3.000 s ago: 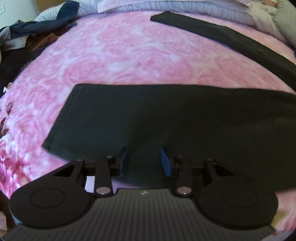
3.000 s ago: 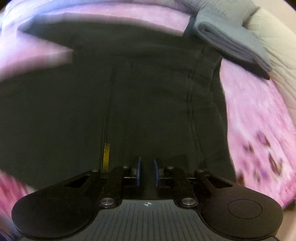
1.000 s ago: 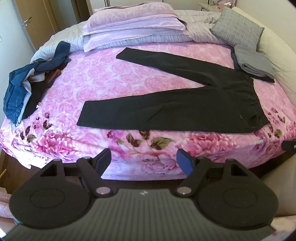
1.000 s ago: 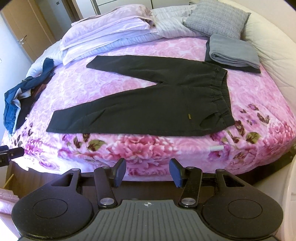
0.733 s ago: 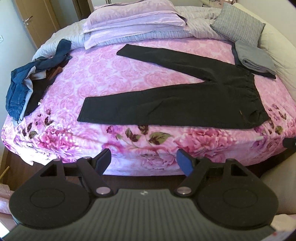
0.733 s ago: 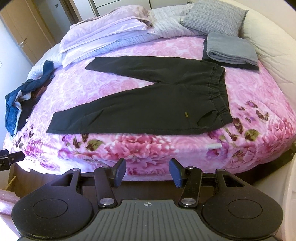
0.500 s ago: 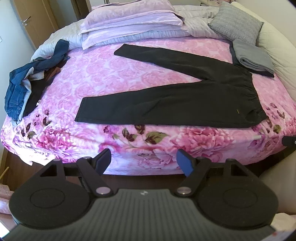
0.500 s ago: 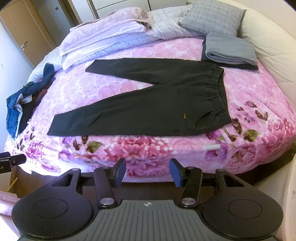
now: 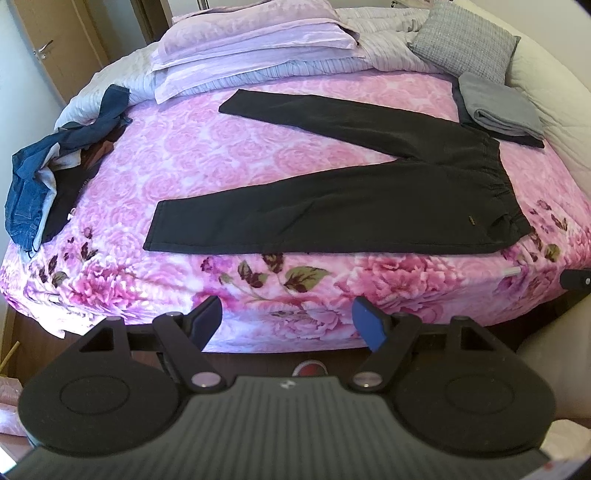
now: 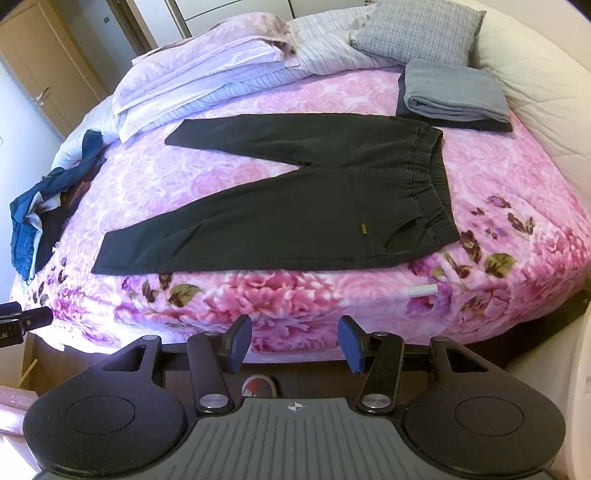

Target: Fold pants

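Black pants (image 9: 351, 206) (image 10: 280, 225) lie flat on the pink floral bed, legs spread in a V toward the left, elastic waistband at the right. The near leg runs along the bed's front edge. My left gripper (image 9: 286, 319) hangs open off the bed's front side, well short of the pants, with nothing between its blue pads. My right gripper (image 10: 295, 341) is likewise open and empty, below the bed edge and back from the waistband end.
A heap of blue jeans and dark clothes (image 9: 48, 173) sits at the bed's left edge. Folded grey cloth (image 10: 450, 94) lies at the far right beside a grey cushion (image 10: 417, 31). Lilac pillows (image 9: 255, 44) line the head. A small white tube (image 10: 423, 290) rests on the blanket's front.
Three seconds ago both grippers hovered close over the pants; since then they have pulled back off the bed and opened wider. Over the last second the view barely shifts.
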Demonstrator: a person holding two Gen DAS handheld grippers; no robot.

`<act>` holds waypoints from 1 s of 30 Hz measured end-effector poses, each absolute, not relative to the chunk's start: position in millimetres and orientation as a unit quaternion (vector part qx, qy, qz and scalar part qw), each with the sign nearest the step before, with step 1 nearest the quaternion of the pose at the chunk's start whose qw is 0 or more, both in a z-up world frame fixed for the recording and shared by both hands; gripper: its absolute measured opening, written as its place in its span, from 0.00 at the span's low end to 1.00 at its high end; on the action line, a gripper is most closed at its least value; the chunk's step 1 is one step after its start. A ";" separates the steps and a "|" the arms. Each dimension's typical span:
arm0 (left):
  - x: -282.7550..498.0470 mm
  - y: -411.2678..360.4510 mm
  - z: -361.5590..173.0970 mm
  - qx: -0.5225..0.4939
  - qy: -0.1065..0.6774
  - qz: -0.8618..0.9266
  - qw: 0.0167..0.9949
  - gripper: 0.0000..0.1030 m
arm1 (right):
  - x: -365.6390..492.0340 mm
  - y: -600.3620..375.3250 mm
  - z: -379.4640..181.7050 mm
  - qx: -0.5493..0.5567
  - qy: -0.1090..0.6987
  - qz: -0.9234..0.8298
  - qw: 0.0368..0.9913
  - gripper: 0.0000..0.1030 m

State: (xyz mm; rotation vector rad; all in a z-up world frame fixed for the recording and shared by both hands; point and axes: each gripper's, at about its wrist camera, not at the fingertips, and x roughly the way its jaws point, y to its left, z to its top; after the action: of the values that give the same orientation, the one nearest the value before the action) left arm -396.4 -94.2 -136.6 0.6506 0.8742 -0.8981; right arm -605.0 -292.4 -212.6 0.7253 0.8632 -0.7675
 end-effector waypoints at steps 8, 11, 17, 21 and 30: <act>-368.6 -108.1 -144.6 0.297 0.413 -0.411 0.757 0.72 | -579.7 -307.0 -219.6 0.339 0.411 -0.360 0.766 0.47; -348.1 -119.3 -152.5 0.304 0.418 -0.411 0.751 0.72 | -564.3 -317.0 -223.8 0.342 0.415 -0.363 0.761 0.47; -300.4 -154.7 -172.1 0.326 0.430 -0.425 0.727 0.72 | -528.0 -349.8 -232.6 0.355 0.418 -0.385 0.743 0.47; -261.5 -190.8 -181.1 0.343 0.427 -0.446 0.708 0.72 | -497.5 -373.3 -236.3 0.361 0.413 -0.404 0.732 0.47; -195.3 -288.3 -192.5 0.395 0.387 -0.503 0.664 0.72 | -443.5 -406.7 -249.5 0.404 0.391 -0.450 0.694 0.47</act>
State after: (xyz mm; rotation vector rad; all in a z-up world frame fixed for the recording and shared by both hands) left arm -195.3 -288.3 -192.5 0.8927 0.8744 -1.1356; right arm -443.5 -406.7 -249.5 0.9015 0.8740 -1.0037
